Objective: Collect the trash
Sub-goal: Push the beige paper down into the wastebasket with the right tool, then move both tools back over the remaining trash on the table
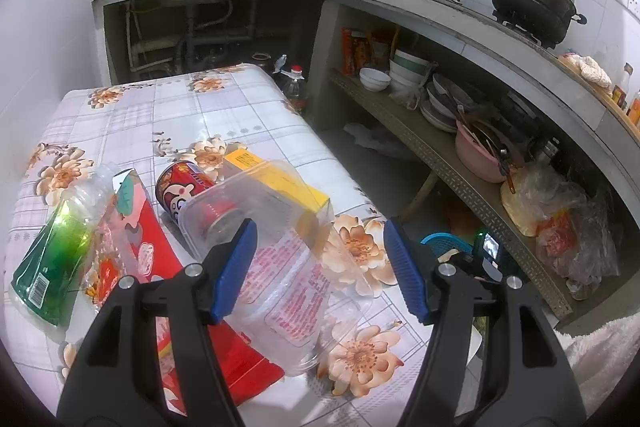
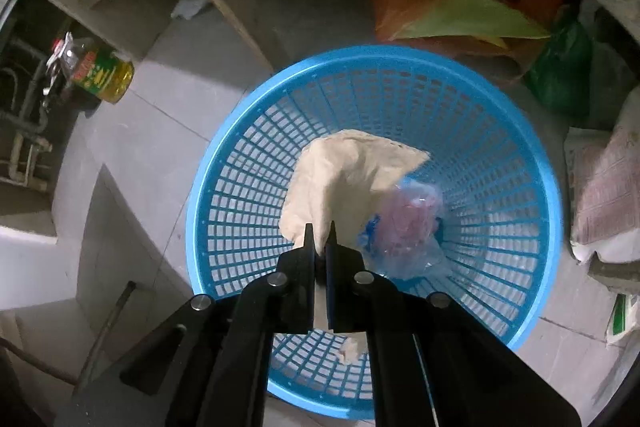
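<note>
Now over bin: right tongs (image 2: 320, 239) pinch crumpled cream paper napkin (image 2: 344, 171) above round blue plastic mesh basket (image 2: 520, 131).
Left tongs (image 1: 320, 259) wide, empty, near bench edge, ready for clear plastic tub (image 1: 256, 203).

A table under a glossy floral checked tablecloth (image 1: 168, 115) carries a clear plastic bottle with green label (image 1: 56, 247), flat red packet (image 1: 160, 259), red can (image 1: 184, 191), yellow box (image 1: 276, 179) and clear plastic container (image 1: 280, 267).

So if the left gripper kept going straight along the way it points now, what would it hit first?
Most likely the clear plastic container lying on the table: it sits between the open left gripper fingers and just ahead. Depth is hard to judge, so contact could be with its near rim.
</note>
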`<state>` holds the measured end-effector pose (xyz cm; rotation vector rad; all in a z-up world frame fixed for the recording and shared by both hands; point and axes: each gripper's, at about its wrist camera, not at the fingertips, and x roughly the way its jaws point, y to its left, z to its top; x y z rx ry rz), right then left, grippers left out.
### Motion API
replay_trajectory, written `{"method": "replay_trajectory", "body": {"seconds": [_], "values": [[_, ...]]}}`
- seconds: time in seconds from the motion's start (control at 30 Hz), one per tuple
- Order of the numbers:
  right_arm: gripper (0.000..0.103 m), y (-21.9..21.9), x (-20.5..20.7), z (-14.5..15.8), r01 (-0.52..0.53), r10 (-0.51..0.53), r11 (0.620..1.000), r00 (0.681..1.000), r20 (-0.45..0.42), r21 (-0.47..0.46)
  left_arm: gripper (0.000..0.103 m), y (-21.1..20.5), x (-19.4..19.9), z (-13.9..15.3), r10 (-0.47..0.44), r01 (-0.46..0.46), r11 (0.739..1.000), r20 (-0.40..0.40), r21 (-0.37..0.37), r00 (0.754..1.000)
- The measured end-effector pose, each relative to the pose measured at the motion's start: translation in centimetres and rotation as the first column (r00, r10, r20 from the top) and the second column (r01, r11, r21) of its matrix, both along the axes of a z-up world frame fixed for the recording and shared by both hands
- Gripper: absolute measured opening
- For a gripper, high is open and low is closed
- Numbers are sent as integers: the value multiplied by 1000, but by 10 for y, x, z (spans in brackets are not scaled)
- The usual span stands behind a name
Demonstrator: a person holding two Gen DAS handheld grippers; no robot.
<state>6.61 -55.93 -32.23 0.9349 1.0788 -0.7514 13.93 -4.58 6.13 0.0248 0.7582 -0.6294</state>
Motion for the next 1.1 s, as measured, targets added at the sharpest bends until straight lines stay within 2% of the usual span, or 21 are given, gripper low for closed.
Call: {"method": "replay_trajectory", "body": {"seconds": [0.07, 0.1, 0.13, 0.2, 0.5, 0.67, 0.73, 0.83, 0.9, 1.0, 1.1], "values": [[8, -1, 7, -3, -16, 16, 1000, 1000, -4, 20, 62, 2, 0, 0, 5, -5, 1000, -1, -2, 1000], [19, -1, 11, -3, -22, 22, 1000, 1000, -9, 20, 62, 3, 0, 1, 7, -7, 1000, -2, -3, 1000], [38, -1, 12, -2, -20, 20, 1000, 1000, -18, 10, 62, 4, 0, 1, 10, -10, 1000, -1, -3, 1000], [49, -1, 10, 7, 4, -4, 999, 1000, -13, -38, 62, 6, -2, 1, 13, -13, 1000, 1, -4, 1000], [51, 8, -19, 36, 19, -18, 999, 999, 32, -45, 63, 16, -13, 9, 23, -23, 1000, 21, -21, 1000], [51, 35, -39, 76, -22, 29, 998, 993, 114, -61, 66, 35, -22, 14, 63, -62, 998, 47, -23, 997], [58, 50, -46, 98, -50, 62, 996, 986, 156, -78, 66, 50, -27, 15, 94, -93, 995, 57, -21, 994], [66, 75, -53, 139, -106, 131, 987, 966, 224, -117, 67, 72, -33, 12, 143, -142, 990, 63, -11, 988], [68, 93, -54, 170, -155, 189, 978, 943, 274, -139, 67, 86, -36, 8, 176, -176, 984, 56, 0, 983], [68, 117, -49, 216, -233, 284, 956, 891, 355, -180, 67, 106, -39, -4, 219, -220, 975, 29, 19, 975], [69, 149, -39, 262, -320, 397, 916, 812, 427, -243, 67, 123, -41, -17, 268, -268, 963, 0, 26, 963]]}}
